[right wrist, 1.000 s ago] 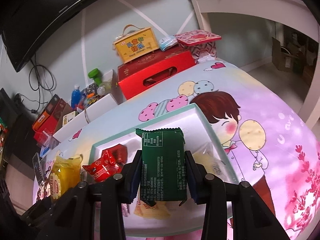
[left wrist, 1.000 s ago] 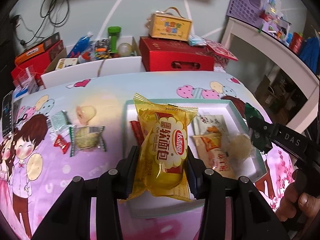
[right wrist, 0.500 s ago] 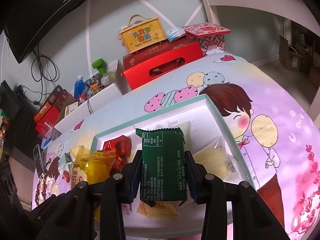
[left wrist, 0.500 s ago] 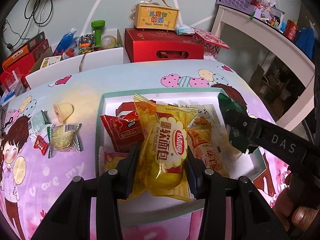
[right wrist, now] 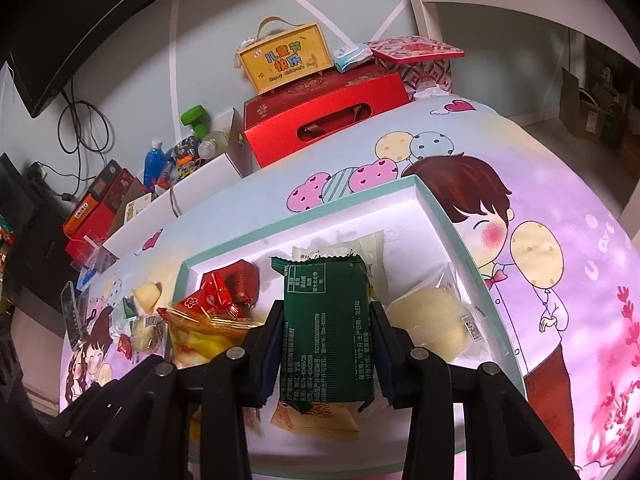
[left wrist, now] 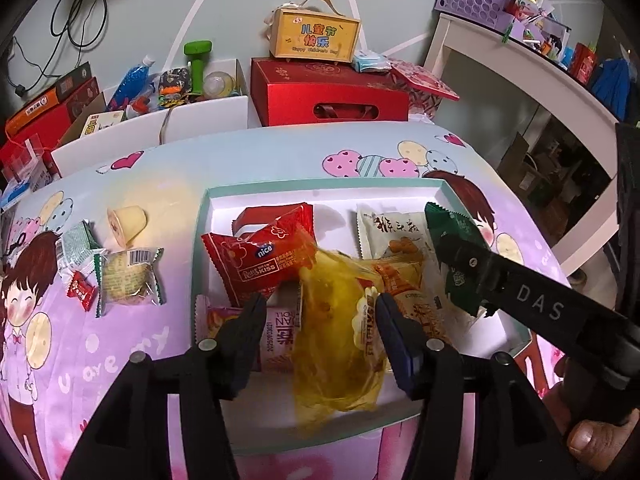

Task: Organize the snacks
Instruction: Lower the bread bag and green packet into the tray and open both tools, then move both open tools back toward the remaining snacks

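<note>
Release of a yellow bread packet (left wrist: 340,340) into the white tray (left wrist: 320,192), lower centre of the left wrist view; the left gripper (left wrist: 320,332) has its jaws just widened, the packet blurred and loose between them, the left pad clear of it, judged a drop onto the snacks already there; a red "nice / KISS" packet (left wrist: 260,264) lies at mid-left of the tray, a pale packet with Chinese writing (left wrist: 394,236) at mid-right; at the right edge of the frame the right gripper (right wrist: 326,344) carries a green packet (right wrist: 326,328), clamped firmly between both pads and held over the tray, presumably next to go in; its back shows small printed text, too fine to read; a clear-wrapped bun (right wrist: 432,324) sits at the tray's right; three small snacks (left wrist: 128,276) wait on the cartoon tablecloth (left wrist: 400,148) at left, outside the tray; a yellow box (left wrist: 314,38) at upper centre reads "Happy Children's Day"; the black arm at right bears "DAS".
</note>
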Demonstrator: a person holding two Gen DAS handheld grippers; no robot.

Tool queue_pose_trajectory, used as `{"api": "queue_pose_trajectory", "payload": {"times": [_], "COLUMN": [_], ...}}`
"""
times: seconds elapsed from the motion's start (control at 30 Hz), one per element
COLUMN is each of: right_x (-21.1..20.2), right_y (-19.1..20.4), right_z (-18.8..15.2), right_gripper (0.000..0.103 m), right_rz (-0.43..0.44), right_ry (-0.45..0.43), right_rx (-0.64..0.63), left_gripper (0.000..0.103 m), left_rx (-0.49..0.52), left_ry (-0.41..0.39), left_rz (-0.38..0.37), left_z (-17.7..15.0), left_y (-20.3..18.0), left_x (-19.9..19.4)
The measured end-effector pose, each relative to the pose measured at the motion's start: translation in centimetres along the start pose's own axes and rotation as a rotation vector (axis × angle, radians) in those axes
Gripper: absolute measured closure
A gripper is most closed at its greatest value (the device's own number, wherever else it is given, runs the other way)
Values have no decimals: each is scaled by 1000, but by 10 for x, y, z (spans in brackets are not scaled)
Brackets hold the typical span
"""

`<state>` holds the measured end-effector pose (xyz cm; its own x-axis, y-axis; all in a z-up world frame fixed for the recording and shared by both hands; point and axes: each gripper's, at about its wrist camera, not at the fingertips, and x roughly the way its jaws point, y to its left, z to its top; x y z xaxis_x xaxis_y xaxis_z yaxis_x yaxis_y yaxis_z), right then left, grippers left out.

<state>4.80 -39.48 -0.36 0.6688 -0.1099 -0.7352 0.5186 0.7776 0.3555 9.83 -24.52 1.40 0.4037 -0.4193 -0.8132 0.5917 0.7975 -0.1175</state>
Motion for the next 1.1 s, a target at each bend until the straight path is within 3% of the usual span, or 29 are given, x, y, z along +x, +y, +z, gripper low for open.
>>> {"api": "queue_pose_trajectory", "payload": {"times": [0.1,0.2,0.5,0.67,0.73,0.83,1.0,1.1], "right_x": [1,1,1,3,4,6,6,7], "right_y": [0,-2,-2,-2,-3,-4,-5,-4], "right_z": [0,1,1,1,1,1,1,1], "right_gripper": [59,58,57,43,26,11,0,0], "right_rz": [-6,-8,-15,-27,-25,-16,-12,-10], "right_ry": [3,1,6,11,10,6,-2,-9], "right_rx": [3,12,9,7,6,4,7,-2], "left_gripper": [44,32,32,31,15,9,8,7], "left_rx": [-1,-10,-63,-101,-126,-157,-193,-199], "left_ry": [-4,-14,-25,-30,-27,-31,-44,-67], "left_rz": [9,16,55,75,99,159,193,209], "left_z": [1,1,3,3,2,1,0,-2], "left_y": [1,4,21,30,36,46,59,62], "left_x": [-3,-7,-13,-15,-13,-10,-9,-9]}}
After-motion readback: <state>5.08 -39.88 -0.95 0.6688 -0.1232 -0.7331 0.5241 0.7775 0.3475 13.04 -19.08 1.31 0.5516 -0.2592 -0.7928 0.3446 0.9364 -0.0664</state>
